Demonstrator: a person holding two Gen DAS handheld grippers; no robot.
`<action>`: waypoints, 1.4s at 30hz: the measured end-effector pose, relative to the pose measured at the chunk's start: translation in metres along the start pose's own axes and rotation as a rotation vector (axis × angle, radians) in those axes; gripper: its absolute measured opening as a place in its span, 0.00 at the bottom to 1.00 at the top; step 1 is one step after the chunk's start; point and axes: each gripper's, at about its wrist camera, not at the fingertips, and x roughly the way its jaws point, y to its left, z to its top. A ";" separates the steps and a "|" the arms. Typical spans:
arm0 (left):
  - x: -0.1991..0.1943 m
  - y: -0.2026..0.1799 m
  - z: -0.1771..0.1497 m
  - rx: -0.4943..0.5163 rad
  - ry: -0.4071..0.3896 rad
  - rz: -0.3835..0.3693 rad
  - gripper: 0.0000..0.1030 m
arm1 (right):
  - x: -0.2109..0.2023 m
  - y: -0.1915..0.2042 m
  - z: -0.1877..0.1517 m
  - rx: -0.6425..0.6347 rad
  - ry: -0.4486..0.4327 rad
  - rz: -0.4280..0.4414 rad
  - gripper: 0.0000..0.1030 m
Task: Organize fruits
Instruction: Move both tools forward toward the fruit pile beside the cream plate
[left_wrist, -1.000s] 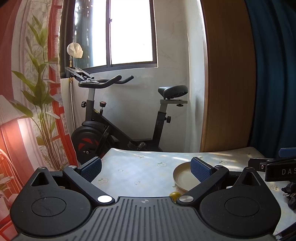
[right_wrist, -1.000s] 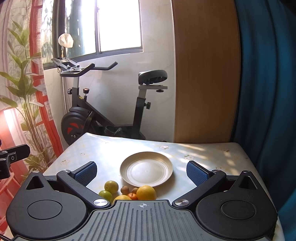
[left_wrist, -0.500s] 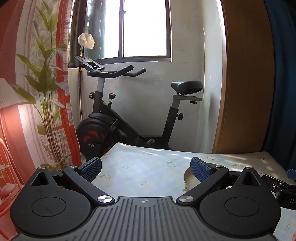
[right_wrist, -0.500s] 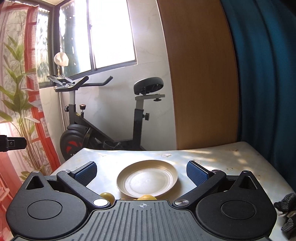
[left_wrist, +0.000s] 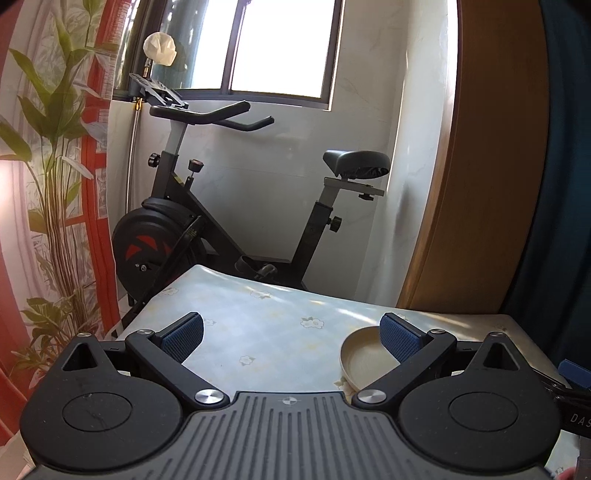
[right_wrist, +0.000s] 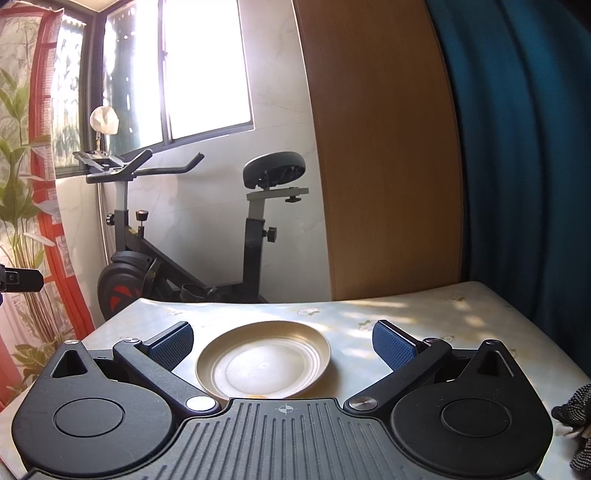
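A: How are the tools being held?
B: The left tool (left_wrist: 291, 338) and right tool (right_wrist: 282, 341) are being held wide open, empty.
A: The fruit?
B: An orange sliver (right_wrist: 258, 396) is being glimpsed just beside the plate (right_wrist: 263, 363) on the table (right_wrist: 424, 310)

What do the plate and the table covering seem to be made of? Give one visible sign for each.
Plate: probably plastic or melamine; matte cream surface with a soft sheen, thin raised rim.
Table covering: likely vinyl or oilcloth; smooth, glossy where sunlit, with a printed flower pattern.
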 end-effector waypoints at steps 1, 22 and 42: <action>0.003 -0.003 0.001 0.017 -0.005 0.006 1.00 | 0.003 -0.003 0.002 0.003 -0.017 -0.005 1.00; 0.069 -0.050 0.002 0.222 0.047 -0.007 0.99 | 0.069 -0.025 0.003 -0.066 0.171 0.015 1.00; 0.110 -0.033 -0.014 0.173 0.256 -0.049 0.92 | 0.088 -0.041 -0.011 -0.006 0.292 0.082 1.00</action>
